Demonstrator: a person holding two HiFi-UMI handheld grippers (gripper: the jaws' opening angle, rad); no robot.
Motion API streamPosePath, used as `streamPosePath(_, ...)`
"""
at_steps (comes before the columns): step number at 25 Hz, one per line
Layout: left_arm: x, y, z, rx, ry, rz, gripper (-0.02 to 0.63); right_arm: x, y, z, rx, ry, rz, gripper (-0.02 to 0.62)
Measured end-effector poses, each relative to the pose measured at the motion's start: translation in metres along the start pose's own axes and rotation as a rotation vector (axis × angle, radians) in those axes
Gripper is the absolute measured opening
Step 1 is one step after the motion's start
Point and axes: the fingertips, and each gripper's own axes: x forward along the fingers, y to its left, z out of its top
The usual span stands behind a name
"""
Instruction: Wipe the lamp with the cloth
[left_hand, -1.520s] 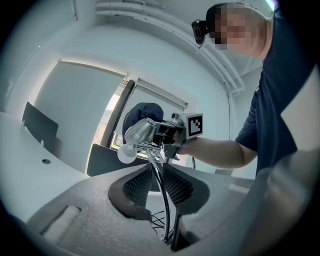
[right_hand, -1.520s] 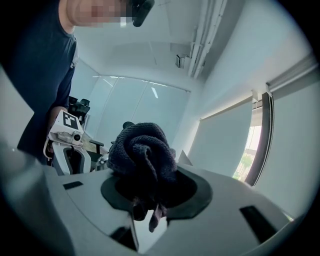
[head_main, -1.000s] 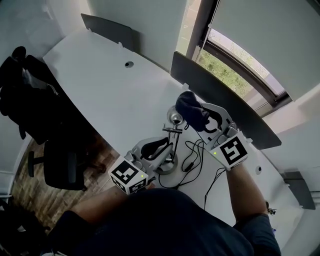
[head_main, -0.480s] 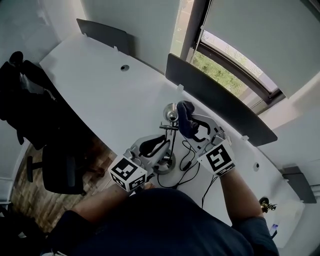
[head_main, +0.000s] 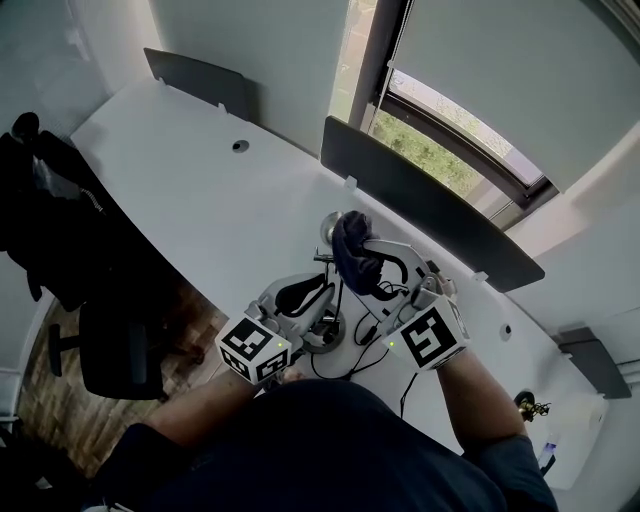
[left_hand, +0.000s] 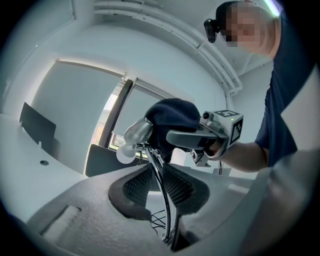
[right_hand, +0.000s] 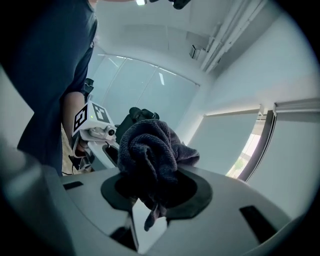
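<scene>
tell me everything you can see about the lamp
The small desk lamp stands upright on the white desk. It has a round silvery base, thin dark metal rods for an arm and a shiny silver head with a pale bulb showing. The left tongs are closed on the rods low down. The dark blue cloth, gripped in the right tongs, presses against the head. A black cable loops on the desk by the base.

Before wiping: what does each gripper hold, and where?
Left gripper: the slim silver metal desk lamp, jaws closed on its thin arm. Right gripper: the dark blue cloth, gripped by its bunched middle.
</scene>
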Motion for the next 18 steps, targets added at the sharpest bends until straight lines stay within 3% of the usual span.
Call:
streamPosePath(7, 0.0, 0.0, 0.001, 0.0, -0.002, -0.01, 0.072, 0.006, 0.019, 0.024, 0.041, -0.066, 0.037, 0.138)
streamPosePath(10, 0.001, 0.0, 0.0, 0.009, 0.008, -0.006, 0.072, -0.006, 0.016, 0.026, 0.068, -0.106, -0.004, 0.138)
streamPosePath(14, -0.005, -0.001, 0.001, 0.033, 0.028, 0.002, 0.072, -0.032, 0.011, 0.02, 0.202, -0.173, -0.066, 0.138)
streamPosePath(18, -0.019, -0.007, 0.004, 0.058, 0.031, -0.006, 0.072, -0.053, 0.021, 0.015, 0.249, -0.174, -0.079, 0.138)
